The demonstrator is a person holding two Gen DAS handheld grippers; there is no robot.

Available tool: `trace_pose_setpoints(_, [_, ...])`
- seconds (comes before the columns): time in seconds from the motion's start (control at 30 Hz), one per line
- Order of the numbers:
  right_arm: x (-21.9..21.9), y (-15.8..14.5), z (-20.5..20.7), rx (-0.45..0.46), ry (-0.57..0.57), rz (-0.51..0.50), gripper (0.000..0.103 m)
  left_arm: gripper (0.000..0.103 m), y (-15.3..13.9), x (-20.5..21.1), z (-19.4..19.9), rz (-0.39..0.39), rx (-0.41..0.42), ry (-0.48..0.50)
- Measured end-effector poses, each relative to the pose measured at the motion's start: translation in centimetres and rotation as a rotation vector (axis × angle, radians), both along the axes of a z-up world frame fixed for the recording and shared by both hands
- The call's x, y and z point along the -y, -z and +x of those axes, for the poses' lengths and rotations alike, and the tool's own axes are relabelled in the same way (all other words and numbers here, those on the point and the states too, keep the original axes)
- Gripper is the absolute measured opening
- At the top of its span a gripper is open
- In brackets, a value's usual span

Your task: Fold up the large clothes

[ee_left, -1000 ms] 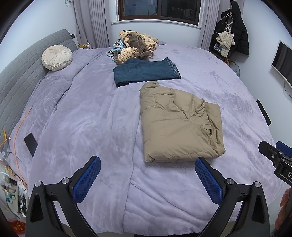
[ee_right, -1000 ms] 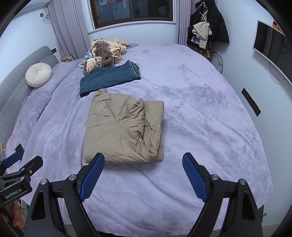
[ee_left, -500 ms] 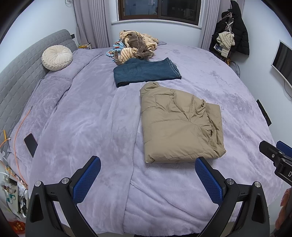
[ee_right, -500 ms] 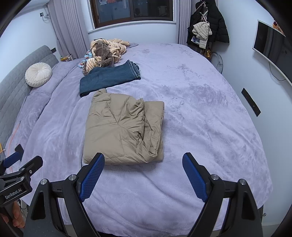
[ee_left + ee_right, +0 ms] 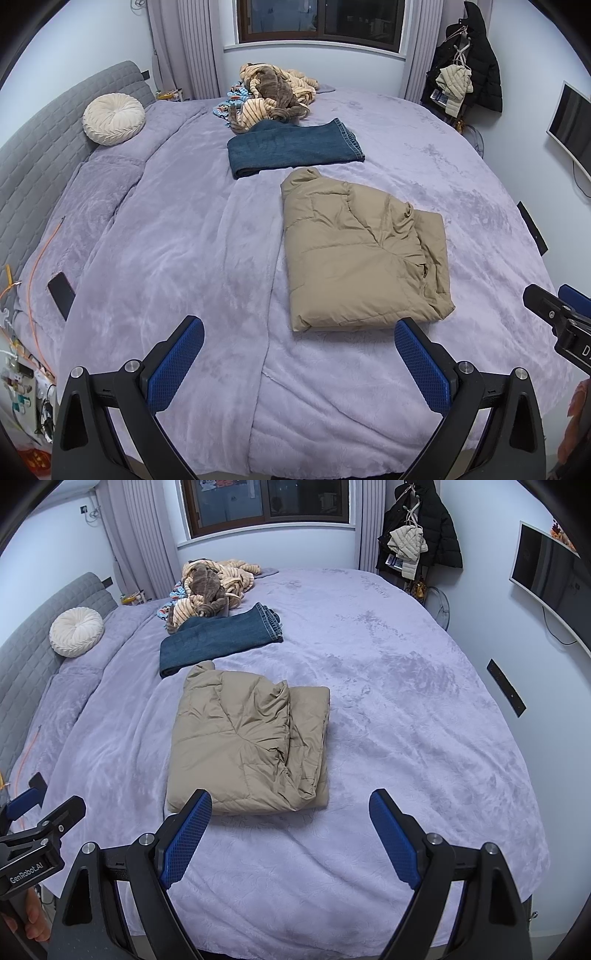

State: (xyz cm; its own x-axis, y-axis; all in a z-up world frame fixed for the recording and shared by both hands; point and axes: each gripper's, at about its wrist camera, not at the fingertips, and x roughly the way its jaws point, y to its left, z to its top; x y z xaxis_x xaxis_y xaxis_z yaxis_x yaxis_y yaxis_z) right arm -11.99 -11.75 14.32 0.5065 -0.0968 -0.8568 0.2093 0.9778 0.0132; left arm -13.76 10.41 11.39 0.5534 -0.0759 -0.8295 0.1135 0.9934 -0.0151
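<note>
Nothing has shifted over the last second: the left gripper (image 5: 297, 349) and right gripper (image 5: 290, 825) still hover with jaws spread wide and empty above the near edge of the purple bed (image 5: 166, 258). Just ahead of both lies the tan puffer jacket (image 5: 251, 738), folded into a compact rectangle, so this garment looks finished. Beyond it rest the folded jeans (image 5: 291, 147), then an unfolded heap of striped clothes (image 5: 273, 94) farthest away, probably next.
</note>
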Motion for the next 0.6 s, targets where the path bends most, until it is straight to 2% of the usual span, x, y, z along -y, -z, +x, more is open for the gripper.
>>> trace_pose_setpoints(0.6, [-0.1,0.08,0.06,-0.007,-0.003,0.0,0.089,0.103,-0.03,-0.11,0.27,-0.004,0.003,-0.002])
